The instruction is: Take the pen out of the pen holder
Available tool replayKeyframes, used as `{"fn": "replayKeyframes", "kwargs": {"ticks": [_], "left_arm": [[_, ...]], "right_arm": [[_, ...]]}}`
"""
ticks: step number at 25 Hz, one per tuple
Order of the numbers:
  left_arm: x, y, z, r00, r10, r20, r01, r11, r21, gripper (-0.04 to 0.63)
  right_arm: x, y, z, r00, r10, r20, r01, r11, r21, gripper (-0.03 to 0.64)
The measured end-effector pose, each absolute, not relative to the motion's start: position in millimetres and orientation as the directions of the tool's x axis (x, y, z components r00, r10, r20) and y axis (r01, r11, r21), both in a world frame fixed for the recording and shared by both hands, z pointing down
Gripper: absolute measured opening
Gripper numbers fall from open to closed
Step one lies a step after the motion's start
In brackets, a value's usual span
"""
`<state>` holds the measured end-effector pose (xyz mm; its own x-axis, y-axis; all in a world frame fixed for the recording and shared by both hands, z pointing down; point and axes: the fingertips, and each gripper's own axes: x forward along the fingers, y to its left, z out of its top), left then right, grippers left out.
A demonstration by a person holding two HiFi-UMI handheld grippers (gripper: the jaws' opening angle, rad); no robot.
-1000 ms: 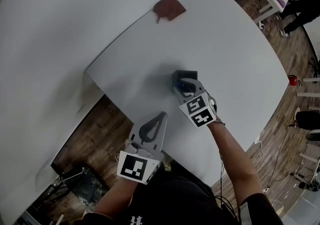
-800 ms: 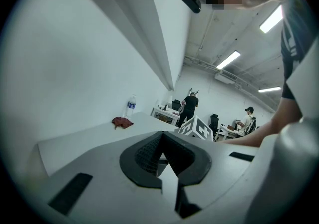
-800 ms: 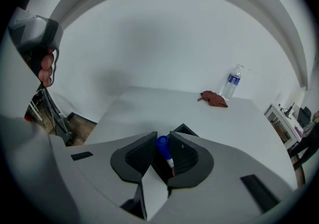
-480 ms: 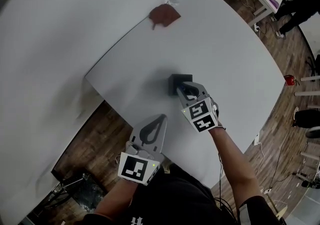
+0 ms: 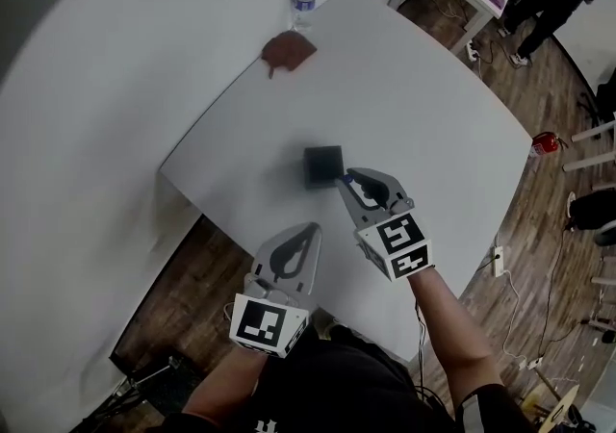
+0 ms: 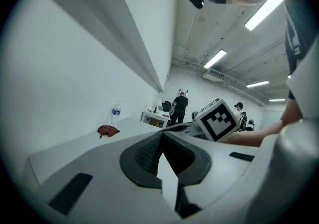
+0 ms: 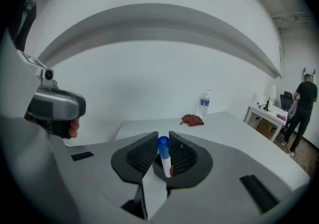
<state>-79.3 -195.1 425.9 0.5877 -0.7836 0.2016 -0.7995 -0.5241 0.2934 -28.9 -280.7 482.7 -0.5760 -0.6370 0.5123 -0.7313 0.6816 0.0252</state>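
Where the head view gives only a blue speck at the right gripper tips, the right gripper view shows the pen — blue cap, white barrel — clamped between its jaws. The left gripper, jaws together on nothing, hangs off the white table's near edge, over wood floor. A water bottle and a reddish cloth sit at the far corner. The dark pen holder stands just beside the right gripper's tips.

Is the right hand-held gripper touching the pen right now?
Touching. In the right gripper view, the right hand-held gripper has both jaws pressed against the blue-capped pen.
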Motion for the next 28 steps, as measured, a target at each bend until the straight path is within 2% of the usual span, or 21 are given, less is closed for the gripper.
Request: {"fn": "replayKeyframes", "kwargs": {"ticks": [28], "left_arm": [[15.4,-60.4,328.3,0.585,-0.799,0.143,-0.809,-0.560,0.178,0.006]], "right_arm": [[49.4,-102.4,316.0,-0.681,-0.694,0.236,-0.712,0.702,0.008,0.072]]}}
